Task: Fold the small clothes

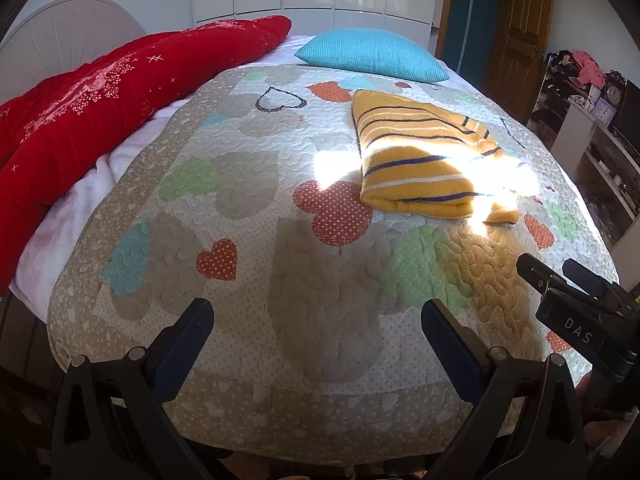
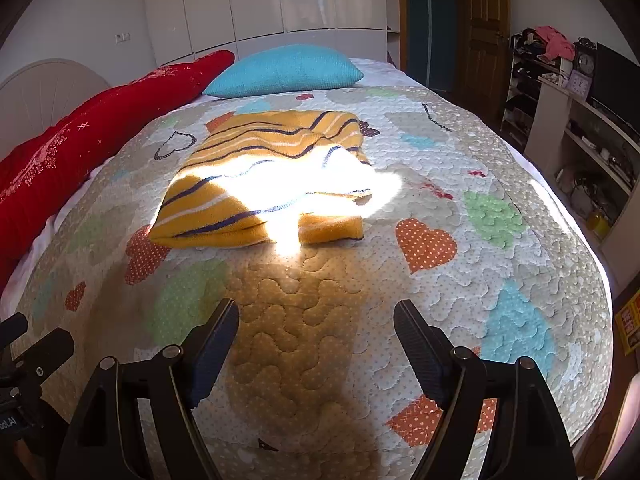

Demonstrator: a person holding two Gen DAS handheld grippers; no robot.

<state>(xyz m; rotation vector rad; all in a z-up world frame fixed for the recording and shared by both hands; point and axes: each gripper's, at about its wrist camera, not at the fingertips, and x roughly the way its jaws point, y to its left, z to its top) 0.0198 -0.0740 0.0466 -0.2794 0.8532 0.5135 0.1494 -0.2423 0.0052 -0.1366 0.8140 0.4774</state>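
I see both my left gripper [image 1: 318, 322] and right gripper [image 2: 316, 322] spread wide, empty, near the quilt's [image 1: 248, 184] edge; the folded yellow striped sweater [image 2: 256, 184] lies farther off, mid-bed.

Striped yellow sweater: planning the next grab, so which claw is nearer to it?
Right, though only slightly. The right claw faces the striped yellow sweater almost straight ahead; the left claw sits off to its left.

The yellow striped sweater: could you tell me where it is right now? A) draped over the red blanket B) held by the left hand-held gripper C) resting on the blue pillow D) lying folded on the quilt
D: the yellow striped sweater lies folded on the quilt, short of the blue pillow, with both hand-held grippers open and apart from it.
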